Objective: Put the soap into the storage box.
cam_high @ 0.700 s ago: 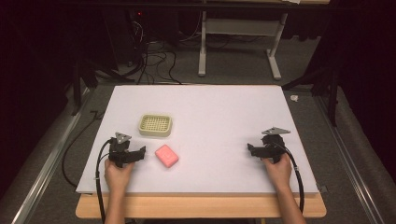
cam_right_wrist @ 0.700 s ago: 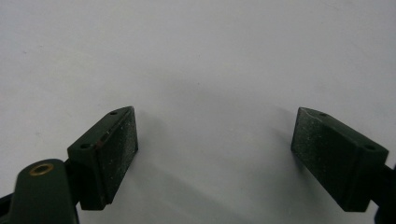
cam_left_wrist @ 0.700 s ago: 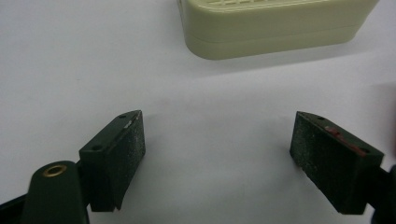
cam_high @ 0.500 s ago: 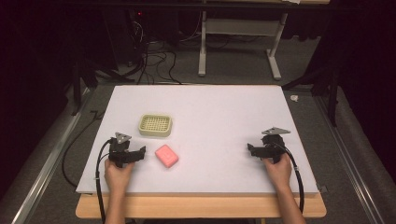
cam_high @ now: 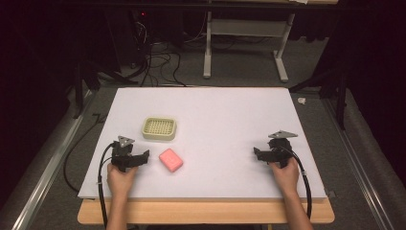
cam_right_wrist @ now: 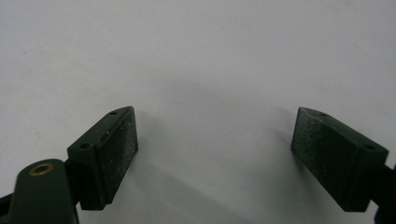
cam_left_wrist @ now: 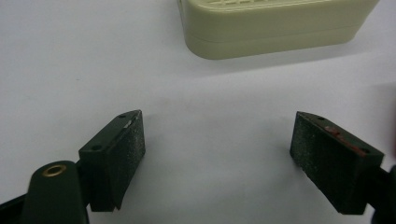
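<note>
High view: both claws [cam_high: 143, 156] [cam_high: 257, 153] apparently low, agape.

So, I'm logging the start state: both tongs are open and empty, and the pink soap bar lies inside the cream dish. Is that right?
Not quite. The pink soap bar lies on the white table, beside the cream dish and apart from it, as the high view shows. The rest holds: the left tongs and right tongs are open and empty.

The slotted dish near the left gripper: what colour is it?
Pale cream-yellow dish, with a grid of slots on top; the high view shows it best.
</note>
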{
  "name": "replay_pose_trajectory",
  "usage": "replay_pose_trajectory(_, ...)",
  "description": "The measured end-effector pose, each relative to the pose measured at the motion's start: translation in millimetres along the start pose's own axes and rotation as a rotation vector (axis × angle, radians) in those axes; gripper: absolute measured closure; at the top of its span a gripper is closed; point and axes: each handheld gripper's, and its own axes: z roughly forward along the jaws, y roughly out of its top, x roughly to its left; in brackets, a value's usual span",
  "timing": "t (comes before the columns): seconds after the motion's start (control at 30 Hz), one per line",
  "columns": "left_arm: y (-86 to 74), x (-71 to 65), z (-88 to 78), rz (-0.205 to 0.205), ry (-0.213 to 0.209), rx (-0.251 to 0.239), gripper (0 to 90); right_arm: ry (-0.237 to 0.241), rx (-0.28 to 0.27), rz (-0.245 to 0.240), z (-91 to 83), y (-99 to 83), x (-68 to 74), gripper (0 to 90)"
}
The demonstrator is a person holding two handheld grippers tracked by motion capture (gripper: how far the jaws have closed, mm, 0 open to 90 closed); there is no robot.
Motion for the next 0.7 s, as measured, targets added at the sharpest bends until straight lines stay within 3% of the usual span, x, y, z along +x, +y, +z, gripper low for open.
replay_pose_trajectory(0.47, 1.4, -0.2, 0.1, -0.003, 0.001, 0.008, 18.4, 0.0, 0.0, -0.001, 0.0, 0.0, 0.0, 15.2)
replay_pose_trajectory(0.7, 2.7, -2.0, -2.4, -0.027, -0.007, 0.003, 14.8, 0.0, -0.001, -0.001, 0.1, 0.0, 0.0, 15.2)
